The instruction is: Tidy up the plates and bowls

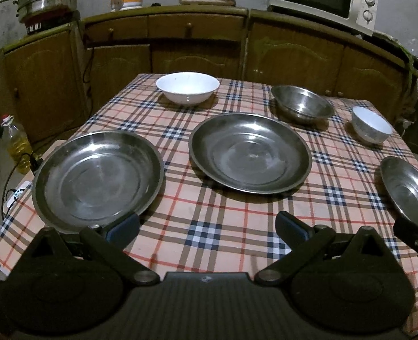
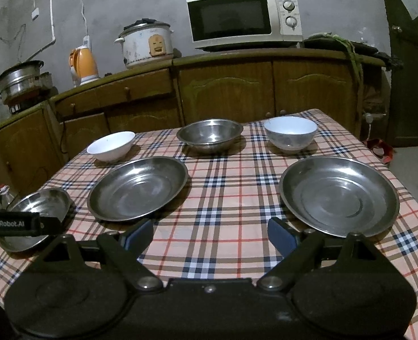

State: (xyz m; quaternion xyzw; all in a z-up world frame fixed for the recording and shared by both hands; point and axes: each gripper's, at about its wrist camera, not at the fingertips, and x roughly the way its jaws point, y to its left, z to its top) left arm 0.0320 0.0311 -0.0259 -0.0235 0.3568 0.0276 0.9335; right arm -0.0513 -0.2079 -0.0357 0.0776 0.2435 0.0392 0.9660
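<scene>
Six dishes sit apart on the checked tablecloth (image 2: 223,198): three steel plates (image 2: 138,188) in front, three bowls (image 2: 210,134) behind; nothing stacked yet, seemingly all work remains; left gripper (image 1: 207,226) and right gripper (image 2: 210,235) hover spread wide, empty.

Dim kitchen, bare grey plaster wall (image 2: 123,5); brown wooden cabinets (image 2: 265,90) topped by white microwave (image 2: 244,18), rice cooker (image 2: 146,45), orange kettle (image 2: 84,65); plaid-clothed table (image 2: 223,192); dark door (image 2: 413,56) at right
</scene>
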